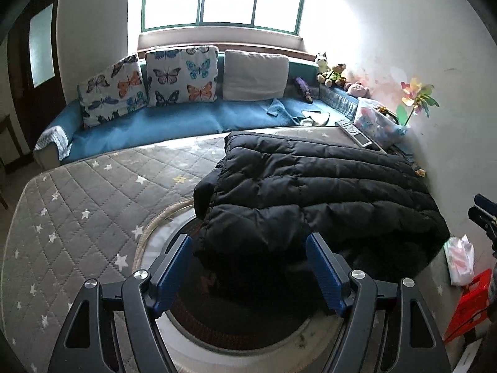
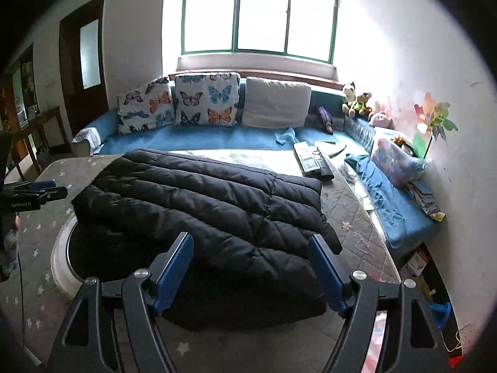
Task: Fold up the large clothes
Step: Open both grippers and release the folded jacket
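Both grippers, left gripper (image 1: 248, 269) and right gripper (image 2: 250, 270), hover released over a folded black puffer jacket (image 2: 202, 205), quilted and bulky, on the star-print mattress (image 1: 93, 192); bare mattress lies left, a blue sofa (image 1: 174, 121) beyond.

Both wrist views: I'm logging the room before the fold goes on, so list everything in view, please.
puffer jacket: one, black, folded on the mattress
mattress: one, grey with stars, in front of the sofa
sofa: one, blue, under the window
cushions: three, two butterfly-print, one plain pale, on the sofa
soft toys: several, sofa's right end
pinwheel: one, multicoloured, by the right wall
remotes: two, mattress's far right corner
left hand-held gripper: blue pads, open
right hand-held gripper: blue pads, open
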The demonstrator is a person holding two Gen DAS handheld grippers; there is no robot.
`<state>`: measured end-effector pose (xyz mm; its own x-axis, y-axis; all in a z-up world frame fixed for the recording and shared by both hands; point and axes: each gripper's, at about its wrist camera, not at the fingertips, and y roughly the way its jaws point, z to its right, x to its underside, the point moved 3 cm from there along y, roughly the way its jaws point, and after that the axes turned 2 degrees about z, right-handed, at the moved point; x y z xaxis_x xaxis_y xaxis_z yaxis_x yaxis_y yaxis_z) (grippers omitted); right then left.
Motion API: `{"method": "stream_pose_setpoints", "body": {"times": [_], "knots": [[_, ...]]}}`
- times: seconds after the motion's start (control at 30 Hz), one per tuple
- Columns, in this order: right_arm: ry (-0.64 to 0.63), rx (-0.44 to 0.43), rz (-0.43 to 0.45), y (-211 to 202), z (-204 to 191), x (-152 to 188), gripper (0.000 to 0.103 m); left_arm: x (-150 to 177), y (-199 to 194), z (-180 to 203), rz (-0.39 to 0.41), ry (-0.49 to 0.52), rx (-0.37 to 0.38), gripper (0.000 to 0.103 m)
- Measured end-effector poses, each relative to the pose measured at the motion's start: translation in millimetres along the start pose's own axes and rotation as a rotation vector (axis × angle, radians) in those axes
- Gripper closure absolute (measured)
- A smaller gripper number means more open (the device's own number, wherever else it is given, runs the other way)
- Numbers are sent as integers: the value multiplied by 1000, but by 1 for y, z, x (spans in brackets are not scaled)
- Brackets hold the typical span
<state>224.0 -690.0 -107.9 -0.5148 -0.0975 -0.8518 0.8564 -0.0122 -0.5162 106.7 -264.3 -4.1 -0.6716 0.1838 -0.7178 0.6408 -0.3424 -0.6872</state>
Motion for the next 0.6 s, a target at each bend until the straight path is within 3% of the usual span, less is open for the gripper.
{"method": "stream_pose_setpoints", "body": {"times": [0.4, 0.6], "knots": [[-42, 40, 27, -28, -47, 28, 17, 27, -52, 12, 42, 47, -15, 22], [1, 33, 25, -38, -60, 43, 16, 46, -62, 15, 28, 61, -6, 22]]}}
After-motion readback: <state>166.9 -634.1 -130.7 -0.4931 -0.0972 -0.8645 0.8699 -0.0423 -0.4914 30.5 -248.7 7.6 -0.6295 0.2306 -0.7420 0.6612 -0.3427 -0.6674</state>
